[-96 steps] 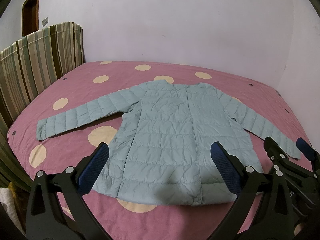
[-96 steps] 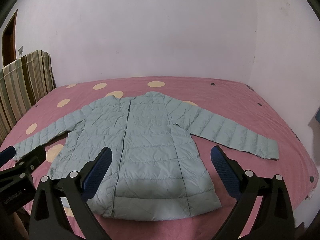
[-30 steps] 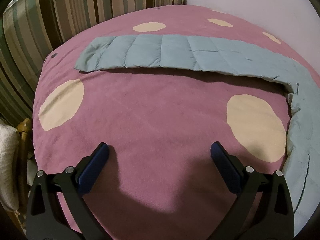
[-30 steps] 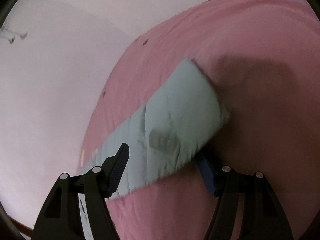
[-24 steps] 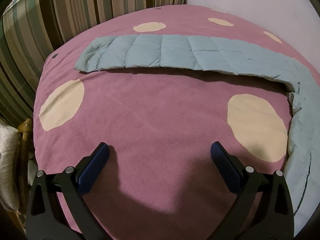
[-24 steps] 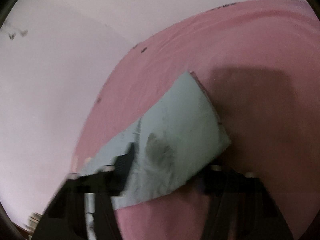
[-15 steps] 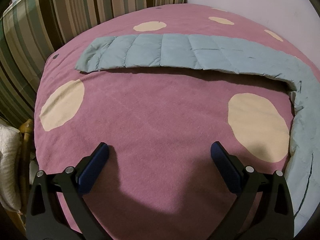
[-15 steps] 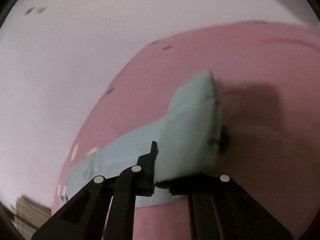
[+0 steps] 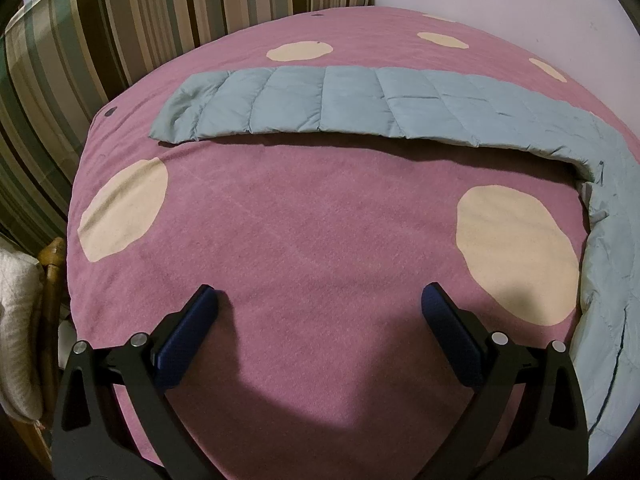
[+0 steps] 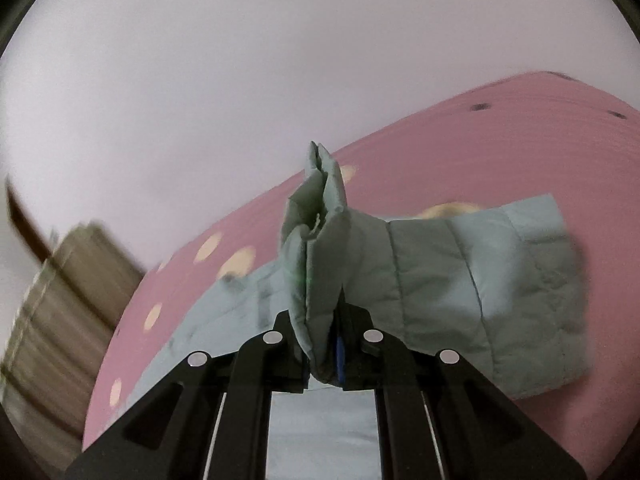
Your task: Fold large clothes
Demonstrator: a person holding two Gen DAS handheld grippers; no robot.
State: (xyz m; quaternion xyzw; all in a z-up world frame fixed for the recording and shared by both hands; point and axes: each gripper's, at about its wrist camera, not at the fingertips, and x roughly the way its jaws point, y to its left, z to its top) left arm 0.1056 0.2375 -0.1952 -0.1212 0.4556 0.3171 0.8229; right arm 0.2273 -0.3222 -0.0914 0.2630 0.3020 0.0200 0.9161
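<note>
A pale blue-green quilted jacket lies on the pink spotted bedspread [image 9: 304,216]. In the left wrist view one sleeve [image 9: 320,104] stretches flat across the far side, and the jacket's body [image 9: 612,264] runs down the right edge. My left gripper [image 9: 320,308] hovers open over bare bedspread, well short of that sleeve, nothing between its fingers. In the right wrist view my right gripper [image 10: 322,344] is shut on the other sleeve's cuff [image 10: 320,248], which stands bunched up between the jaws. That lifted sleeve [image 10: 480,288] trails off to the right above the bedspread [image 10: 500,140].
A striped headboard [image 9: 120,40] rises behind the bed at the left, also seen as the blurred headboard [image 10: 60,300] in the right wrist view. A white wall [image 10: 280,60] backs the bed. A wooden frame with white cloth [image 9: 20,312] sits beside the bed's left edge.
My right gripper closed on the sleeve cuff, then lifted and swung it across while rolling; the cuff now stands pinched upright. The left gripper's view is unchanged.
</note>
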